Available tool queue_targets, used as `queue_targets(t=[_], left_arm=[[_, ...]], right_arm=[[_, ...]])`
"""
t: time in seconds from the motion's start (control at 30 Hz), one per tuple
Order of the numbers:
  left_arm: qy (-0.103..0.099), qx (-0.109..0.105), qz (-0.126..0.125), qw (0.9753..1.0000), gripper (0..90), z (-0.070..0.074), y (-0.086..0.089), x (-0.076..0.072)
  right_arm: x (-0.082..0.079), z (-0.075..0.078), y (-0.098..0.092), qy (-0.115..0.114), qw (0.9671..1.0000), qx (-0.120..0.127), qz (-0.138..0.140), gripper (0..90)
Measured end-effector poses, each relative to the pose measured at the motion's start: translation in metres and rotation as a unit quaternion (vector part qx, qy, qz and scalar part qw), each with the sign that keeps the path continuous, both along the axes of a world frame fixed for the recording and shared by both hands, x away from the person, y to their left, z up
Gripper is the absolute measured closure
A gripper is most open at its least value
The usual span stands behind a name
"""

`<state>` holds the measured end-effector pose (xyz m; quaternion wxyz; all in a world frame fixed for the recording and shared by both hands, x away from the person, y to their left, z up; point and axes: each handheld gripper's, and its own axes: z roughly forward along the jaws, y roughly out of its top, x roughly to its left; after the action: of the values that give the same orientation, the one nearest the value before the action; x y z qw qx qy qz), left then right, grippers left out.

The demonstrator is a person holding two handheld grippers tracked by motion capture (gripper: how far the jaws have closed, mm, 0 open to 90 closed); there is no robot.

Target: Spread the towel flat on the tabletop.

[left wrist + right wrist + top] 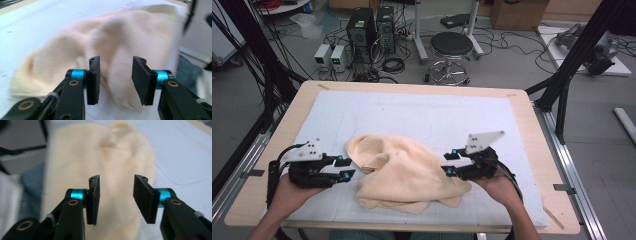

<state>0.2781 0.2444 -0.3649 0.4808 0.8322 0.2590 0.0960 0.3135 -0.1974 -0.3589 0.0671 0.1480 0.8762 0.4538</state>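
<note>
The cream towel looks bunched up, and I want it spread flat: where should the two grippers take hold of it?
Probably at its two outer ends. The cream towel lies crumpled on the white mat. The left gripper could come in from the left and pinch the raised fold by its open jaws; the right gripper, also open, could take the right edge.

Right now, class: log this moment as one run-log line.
left gripper: open, at towel's left edge | right gripper: open, at right edge | towel: crumpled on white mat, ungripped
</note>
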Motion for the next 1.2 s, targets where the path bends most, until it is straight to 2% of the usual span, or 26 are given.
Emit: queue_targets(t=[0.03, 0.07, 0.13, 0.17, 0.2, 0.23, 0.3, 0.33, 0.37, 0.4, 0.43, 0.5, 0.57, 0.63, 0.67, 0.7, 0.73, 0.8, 0.83, 0.87, 0.9, 1.0, 1.03, 1.07, 1.1, 1.2], left_arm=[[0.001, 0.011, 0.012, 0.9999, 53.3, -0.005, -0.003, 0.007], [0.001, 0.019, 0.023, 0.9996, 53.3, -0.011, -0.007, 0.013], [0.004, 0.02, 0.04, 0.999, 50.9, -0.024, -0.012, 0.024], [0.012, 0.024, 0.052, 0.9983, 49.3, -0.031, -0.015, 0.03], [0.022, 0.03, 0.056, 0.9977, 49.3, -0.038, -0.017, 0.035], [0.04, 0.031, 0.055, 0.9972, 46.2, -0.044, -0.019, 0.039], [0.072, 0.016, 0.041, 0.9964, 46.4, -0.053, -0.022, 0.045], [0.08, 0.01, 0.032, 0.9962, 49.3, -0.057, -0.025, 0.047], [0.081, 0.012, 0.019, 0.9964, 58.7, -0.058, -0.028, 0.047], [0.079, 0.014, 0.002, 0.9968, 58.7, -0.059, -0.031, 0.047], [0.069, 0.022, -0.002, 0.9974, 78.3, -0.059, -0.035, 0.045], [0.072, 0.027, -0.007, 0.997, 84.7, -0.057, -0.04, 0.047], [0.071, 0.017, 0.0, 0.9973, 85.7, -0.05, -0.046, 0.051], [0.065, 0.001, 0.009, 0.9979, 86.0, -0.039, -0.05, 0.058], [0.061, -0.007, 0.015, 0.998, 86.4, -0.033, -0.053, 0.061], [0.058, -0.011, 0.016, 0.9981, 86.4, -0.029, -0.055, 0.065], [0.051, -0.016, 0.02, 0.9983, 86.5, -0.02, -0.06, 0.07], [0.036, -0.026, 0.024, 0.9987, 86.6, -0.003, -0.069, 0.079], [0.028, -0.036, 0.024, 0.9987, 86.7, 0.007, -0.073, 0.083], [0.021, -0.05, 0.023, 0.9983, 86.7, 0.018, -0.077, 0.086], [0.01, -0.057, 0.02, 0.9981, 86.7, 0.029, -0.08, 0.088], [-0.025, -0.049, 0.008, 0.9985, 86.7, 0.06, -0.088, 0.086], [-0.035, -0.042, 0.004, 0.9985, 86.7, 0.066, -0.088, 0.081], [-0.043, -0.031, -0.002, 0.9986, 86.7, 0.069, -0.086, 0.076], [-0.046, -0.018, -0.005, 0.9988, 86.7, 0.068, -0.084, 0.069], [-0.044, 0.026, -0.015, 0.9986, 86.7, 0.053, -0.07, 0.043]], right_arm=[[0.019, -0.01, 0.01, 0.01, 0.9997, -0.014, -0.015, 51.7], [0.019, -0.01, 0.01, 0.01, 0.9997, -0.014, -0.015, 51.7], [0.046, -0.031, 0.022, 0.049, 0.9978, -0.032, -0.031, 47.4], [0.052, -0.038, 0.026, 0.068, 0.9964, -0.04, -0.031, 46.1], [0.052, -0.038, 0.026, 0.068, 0.9964, -0.04, -0.031, 46.1], [0.061, -0.051, 0.033, 0.088, 0.9947, -0.047, -0.025, 45.5], [0.065, -0.059, 0.038, 0.109, 0.9926, -0.051, -0.018, 49.7], [0.066, -0.064, 0.04, 0.124, 0.9911, -0.048, -0.01, 55.7], [0.067, -0.067, 0.041, 0.133, 0.9898, -0.05, -0.003, 63.2], [0.067, -0.067, 0.041, 0.133, 0.9898, -0.05, -0.003, 63.2], [0.066, -0.069, 0.042, 0.138, 0.9892, -0.048, 0.014, 81.7], [0.065, -0.063, 0.04, 0.131, 0.9905, -0.039, 0.014, 85.0], [0.062, -0.048, 0.031, 0.099, 0.9945, -0.032, 0.001, 85.8], [0.06, -0.041, 0.025, 0.094, 0.9953, -0.025, -0.009, 85.9], [0.054, -0.019, 0.004, 0.065, 0.9972, -0.003, -0.036, 86.0], [0.054, -0.019, 0.004, 0.065, 0.9972, -0.003, -0.036, 86.0], [0.048, 0.004, -0.015, 0.035, 0.9973, -0.001, -0.064, 86.0], [0.045, 0.014, -0.022, 0.027, 0.997, -0.001, -0.072, 86.0], [0.038, 0.042, -0.042, -0.004, 0.9952, -0.003, -0.098, 86.0], [0.035, 0.054, -0.049, -0.014, 0.9944, -0.001, -0.105, 85.9], [0.035, 0.054, -0.049, -0.014, 0.9944, -0.001, -0.105, 85.9], [0.025, 0.077, -0.061, -0.033, 0.9935, 0.0, -0.109, 85.5], [0.022, 0.079, -0.061, -0.039, 0.9936, -0.004, -0.106, 85.1], [0.014, 0.074, -0.058, -0.031, 0.9949, -0.011, -0.095, 84.6], [0.014, 0.074, -0.058, -0.031, 0.9949, -0.011, -0.095, 84.6], [0.0, 0.051, -0.045, -0.01, 0.9977, -0.011, -0.066, 84.3]])
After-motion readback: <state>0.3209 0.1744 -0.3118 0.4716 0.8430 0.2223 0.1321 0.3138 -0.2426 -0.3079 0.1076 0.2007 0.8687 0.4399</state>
